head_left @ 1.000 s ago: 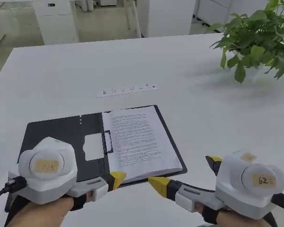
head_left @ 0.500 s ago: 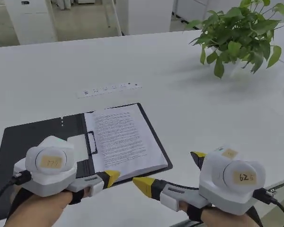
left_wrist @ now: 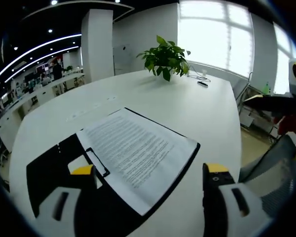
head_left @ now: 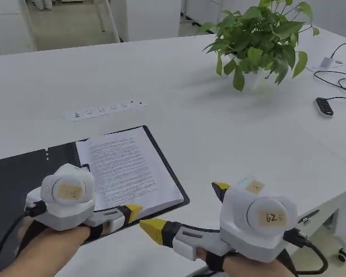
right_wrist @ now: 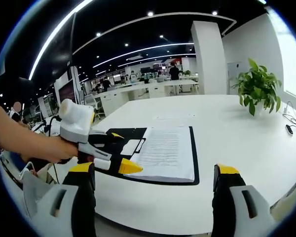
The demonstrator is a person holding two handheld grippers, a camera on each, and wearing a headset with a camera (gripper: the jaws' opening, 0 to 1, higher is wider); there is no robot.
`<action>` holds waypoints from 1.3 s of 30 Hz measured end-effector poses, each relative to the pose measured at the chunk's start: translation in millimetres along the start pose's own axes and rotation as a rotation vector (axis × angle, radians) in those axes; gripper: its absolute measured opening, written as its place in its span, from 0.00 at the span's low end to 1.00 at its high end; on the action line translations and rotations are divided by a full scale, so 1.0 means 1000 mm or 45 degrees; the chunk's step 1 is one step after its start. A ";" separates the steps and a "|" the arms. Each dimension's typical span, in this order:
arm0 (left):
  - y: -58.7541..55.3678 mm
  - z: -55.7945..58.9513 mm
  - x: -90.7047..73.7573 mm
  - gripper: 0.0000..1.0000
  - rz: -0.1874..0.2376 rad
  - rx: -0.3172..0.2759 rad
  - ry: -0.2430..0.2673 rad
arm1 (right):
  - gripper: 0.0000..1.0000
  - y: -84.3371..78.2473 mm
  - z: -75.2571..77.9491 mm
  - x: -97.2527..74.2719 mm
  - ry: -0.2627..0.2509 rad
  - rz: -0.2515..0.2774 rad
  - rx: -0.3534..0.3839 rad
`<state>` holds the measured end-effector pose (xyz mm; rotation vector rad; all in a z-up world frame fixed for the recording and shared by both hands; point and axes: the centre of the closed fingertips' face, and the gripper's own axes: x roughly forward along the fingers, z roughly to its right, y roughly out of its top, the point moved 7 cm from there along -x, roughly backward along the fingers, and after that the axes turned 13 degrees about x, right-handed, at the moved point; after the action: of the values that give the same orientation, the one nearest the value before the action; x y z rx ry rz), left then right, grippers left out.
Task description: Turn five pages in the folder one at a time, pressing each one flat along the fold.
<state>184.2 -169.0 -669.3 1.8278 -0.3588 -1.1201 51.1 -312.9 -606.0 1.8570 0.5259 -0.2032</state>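
Note:
A black folder (head_left: 23, 173) lies open on the white table, with a stack of printed pages (head_left: 124, 167) on its right half and a clip (left_wrist: 96, 160) at the fold. My left gripper (left_wrist: 149, 170) is open and hovers over the folder's near edge. One of its yellow fingertips (head_left: 132, 212) sits at the bottom of the page stack. My right gripper (head_left: 187, 208) is open wide, just off the folder's front right corner, with nothing between its jaws. The right gripper view looks across the folder (right_wrist: 163, 153) towards the left gripper (right_wrist: 84, 133).
A potted plant (head_left: 256, 37) stands at the back right of the table (head_left: 230, 133). A white power strip (head_left: 104, 108) lies beyond the folder. Cables and a small black device (head_left: 324, 105) lie at the far right, near the table's edge.
The head camera has swung to the right, so the folder sits further left in the picture. Both grippers stay open at the folder's front edge.

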 end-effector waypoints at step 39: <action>-0.007 0.022 0.100 0.77 -0.002 -0.116 0.020 | 0.99 0.000 -0.005 0.008 -0.061 0.009 0.057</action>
<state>219.0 -242.2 -732.7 1.7566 -0.2924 -1.1048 57.6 -305.7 -607.6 1.8927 0.4850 -0.2554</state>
